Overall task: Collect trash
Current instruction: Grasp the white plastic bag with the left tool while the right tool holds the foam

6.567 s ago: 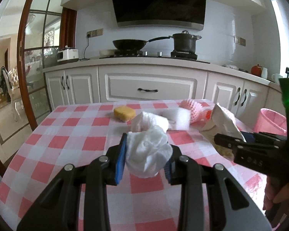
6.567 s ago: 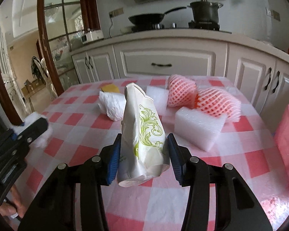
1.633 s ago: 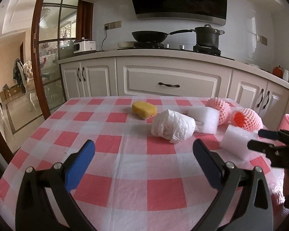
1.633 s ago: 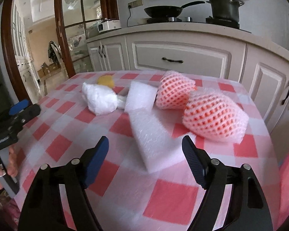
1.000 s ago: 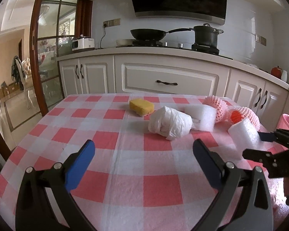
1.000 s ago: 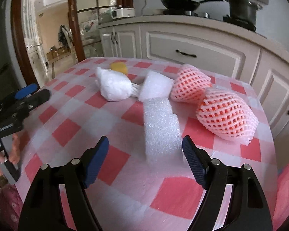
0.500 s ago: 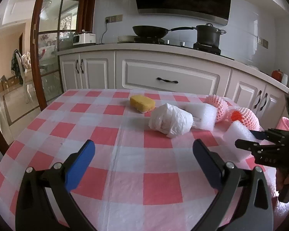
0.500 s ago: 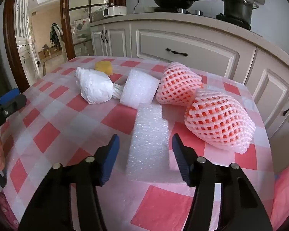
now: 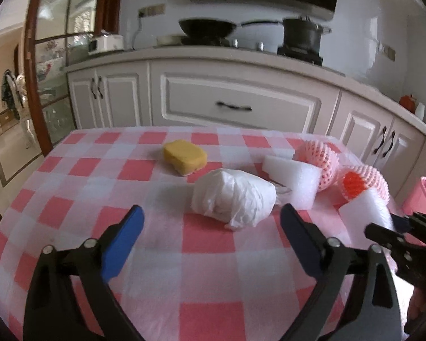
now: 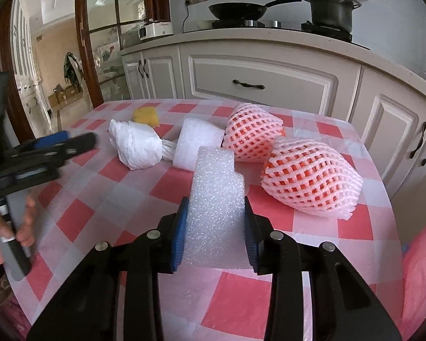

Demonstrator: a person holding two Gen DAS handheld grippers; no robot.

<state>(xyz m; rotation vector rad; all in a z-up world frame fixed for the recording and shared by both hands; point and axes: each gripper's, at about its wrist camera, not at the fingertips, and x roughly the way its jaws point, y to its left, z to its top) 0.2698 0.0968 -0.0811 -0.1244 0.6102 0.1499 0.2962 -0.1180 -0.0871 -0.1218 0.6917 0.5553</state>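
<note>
Your right hand-held gripper (image 10: pixel 215 228) is clamped on the nearest foam block (image 10: pixel 216 196), blue pads pressed flat against its two long sides. Gripping it low and across the narrow width makes sense: the foam is soft and light, so a squeeze over broad faces keeps it from slipping or folding. The block's far end points toward 12 o'clock, just short of the second foam block (image 10: pixel 197 147), so it should lift free without dragging its neighbour.

Your left hand-held gripper (image 9: pixel 210 234) has its jaws apart and closing, with nothing between them. The crumpled white bag (image 9: pixel 233 196) lies just past the tips at 12 o'clock, so you look lined up for it as the next pickup. Bunched plastic compresses easily, so take it around the fat middle, not the twisted tail at its 3 o'clock side.

On the checked surface (image 9: pixel 162 258), the yellow sponge (image 9: pixel 185 157) sits at 11 o'clock beyond the bag. Two pink mesh fruit sleeves (image 10: pixel 309 176) lie at 1 and 2 o'clock from your right-hand grip, near the foam but clear of the pads.

A pink bin (image 9: pixel 421 199) stands off the surface's edge at 3 o'clock, probably where the foam goes.
</note>
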